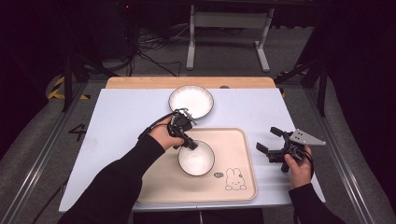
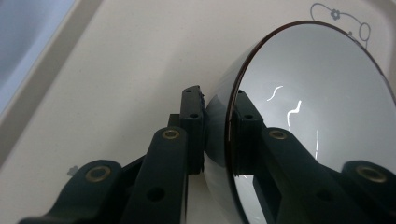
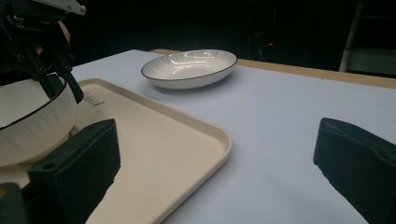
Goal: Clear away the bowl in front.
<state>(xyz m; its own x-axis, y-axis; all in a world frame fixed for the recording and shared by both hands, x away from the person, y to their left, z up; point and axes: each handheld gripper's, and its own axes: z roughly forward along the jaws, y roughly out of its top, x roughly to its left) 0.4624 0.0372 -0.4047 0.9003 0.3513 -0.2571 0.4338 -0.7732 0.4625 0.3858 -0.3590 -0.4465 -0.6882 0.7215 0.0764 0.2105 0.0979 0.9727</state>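
Two grippers are in our hands, and we take the tray [image 1: 238, 186] as our landmark, going from left to right. At the left, our left forearm reaches in over the tray's near left corner. The left gripper [image 1: 189, 144] hangs above the tray's middle, jaws pointing down, and it is clamped on the rim of the bowl [image 1: 196, 160]: in the left gripper view one jaw sits outside the bowl's wall [image 2: 217, 116] and the other inside, both pressing the thin dark rim between them. The bowl sits on the tray, a little left of the tray's centre, white with a dark edge; whether its base rests fully on the tray we cannot tell. Just beyond the tray's far edge lies a plate [image 1: 191, 101] on the table [image 1: 121, 121], apart from the tray. On the tray's near right corner is a drawn rabbit [image 1: 235, 179]. Right of the tray, off its edge and over the table, we hold the right gripper [image 1: 270, 140] with its jaws spread wide and nothing between them; the right gripper view shows the tray's corner [image 3: 219, 140] between the two pads.
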